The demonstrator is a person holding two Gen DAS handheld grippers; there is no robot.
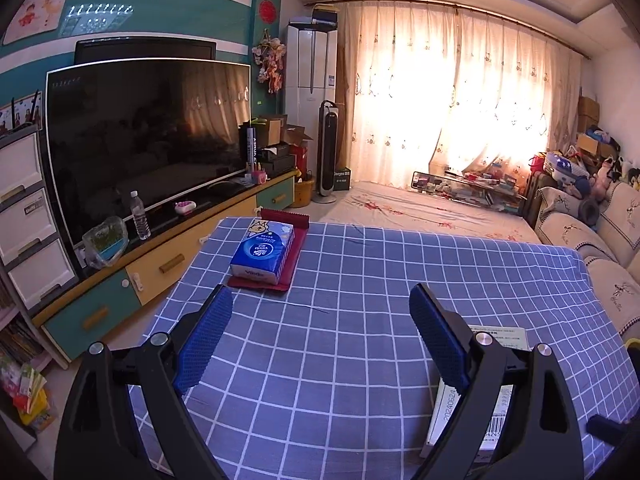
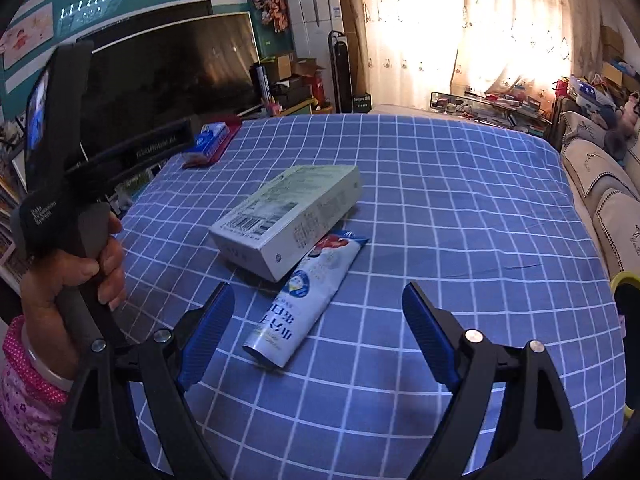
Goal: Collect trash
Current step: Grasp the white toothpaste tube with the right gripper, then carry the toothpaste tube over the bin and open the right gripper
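Note:
A pale green and white carton (image 2: 286,216) lies on the blue checked tablecloth (image 2: 440,200), its near end resting on a white and blue wrapper (image 2: 304,296). My right gripper (image 2: 318,332) is open and empty, just short of the wrapper. My left gripper (image 1: 320,340) is open and empty above the cloth (image 1: 360,280); the carton (image 1: 492,392) shows partly hidden behind its right finger (image 1: 436,340). The left tool's body (image 2: 72,184) and the hand holding it show at the left of the right wrist view.
A blue tissue pack (image 1: 262,250) lies on a red tray (image 1: 288,264) at the table's far left. A TV (image 1: 148,136) on a low cabinet (image 1: 160,268) stands left of the table. A sofa (image 1: 600,248) runs along the right.

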